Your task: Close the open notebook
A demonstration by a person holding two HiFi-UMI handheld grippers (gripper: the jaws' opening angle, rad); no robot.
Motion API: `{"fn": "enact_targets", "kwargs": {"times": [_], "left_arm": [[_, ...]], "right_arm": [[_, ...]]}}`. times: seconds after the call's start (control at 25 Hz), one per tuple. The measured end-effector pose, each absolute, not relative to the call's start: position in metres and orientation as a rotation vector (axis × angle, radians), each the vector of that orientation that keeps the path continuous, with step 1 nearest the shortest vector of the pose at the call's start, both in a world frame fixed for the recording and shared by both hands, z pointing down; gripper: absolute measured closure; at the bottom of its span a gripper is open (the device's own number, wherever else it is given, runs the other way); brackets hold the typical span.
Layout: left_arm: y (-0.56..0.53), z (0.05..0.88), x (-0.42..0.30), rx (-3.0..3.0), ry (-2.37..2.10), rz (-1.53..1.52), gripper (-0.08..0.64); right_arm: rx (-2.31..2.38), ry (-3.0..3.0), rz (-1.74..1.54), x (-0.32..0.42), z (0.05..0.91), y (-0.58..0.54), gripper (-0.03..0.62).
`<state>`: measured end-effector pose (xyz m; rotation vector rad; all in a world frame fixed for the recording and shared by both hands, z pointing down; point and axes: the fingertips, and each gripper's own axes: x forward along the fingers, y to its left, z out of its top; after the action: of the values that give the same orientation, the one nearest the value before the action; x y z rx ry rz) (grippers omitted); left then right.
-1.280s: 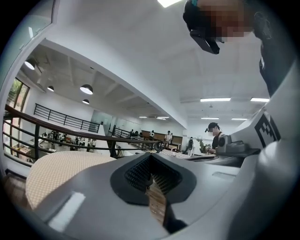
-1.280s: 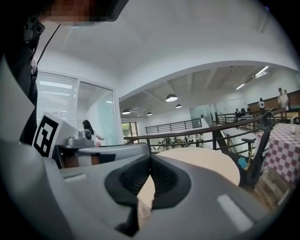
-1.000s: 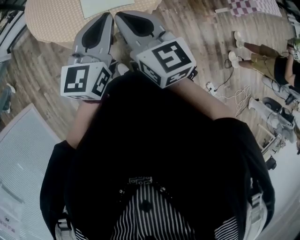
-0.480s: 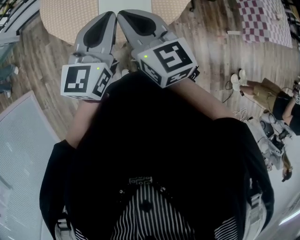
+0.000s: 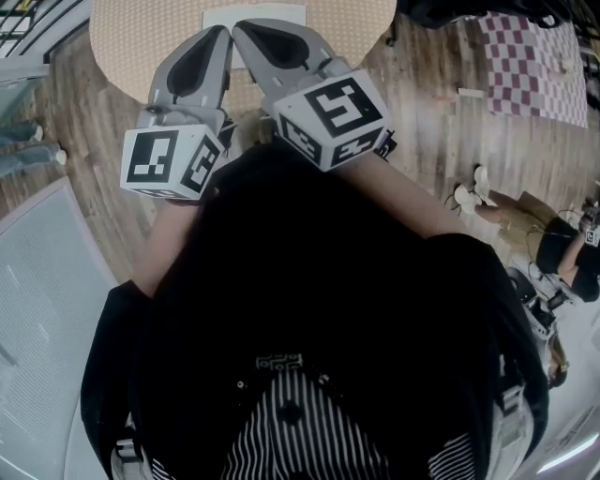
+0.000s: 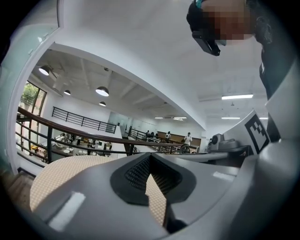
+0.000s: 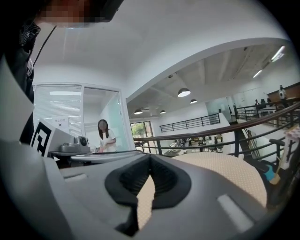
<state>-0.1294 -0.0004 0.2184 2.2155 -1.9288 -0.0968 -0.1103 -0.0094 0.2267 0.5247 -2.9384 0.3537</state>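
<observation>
Left tool (image 5: 223, 31) and right tool (image 5: 238, 28) closed, empty, tips past round table's (image 5: 141, 42) near edge; wooden floor (image 5: 441, 141) flanks. Notebook (image 5: 255, 14) now centred; earlier sat left.

The round woven tabletop (image 5: 131, 42) is beige with a fine grid pattern. The white rectangular sheet (image 5: 255, 15) on it is plain. The matte grey left gripper (image 5: 220, 30) and matte grey right gripper (image 5: 240, 28) have black ribbed pads. The left marker cube (image 5: 167, 161) and right marker cube (image 5: 336, 112) are white with black squares. The plank floor (image 5: 431, 122) is streaked grey-brown. The checked cloth (image 5: 530, 56) is maroon and white. The person's top (image 5: 309, 281) is black, with black-and-white stripes lower down. The flat ribbed panel (image 5: 37, 309) is pale grey.
</observation>
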Motion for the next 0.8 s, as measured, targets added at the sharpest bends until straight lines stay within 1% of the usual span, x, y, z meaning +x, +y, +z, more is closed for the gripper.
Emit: {"fn": "enact_targets", "kwargs": {"times": [0.24,0.64,0.8], "left_arm": [[-0.035,0.218,-0.155,2.156,-1.975,-0.129,0.555],[-0.118,0.231,-0.129,2.101,-2.025,-0.096,0.555],[-0.134,0.24,-0.131,2.088,-2.007,-0.083,0.555]], "right_arm": [[0.429,-2.952,0.327,-0.13,0.225,-0.034,0.592],[0.365,-2.957,0.396,-0.108,0.243,-0.124,0.592],[0.352,-2.946,0.416,-0.11,0.253,-0.138,0.592]]}}
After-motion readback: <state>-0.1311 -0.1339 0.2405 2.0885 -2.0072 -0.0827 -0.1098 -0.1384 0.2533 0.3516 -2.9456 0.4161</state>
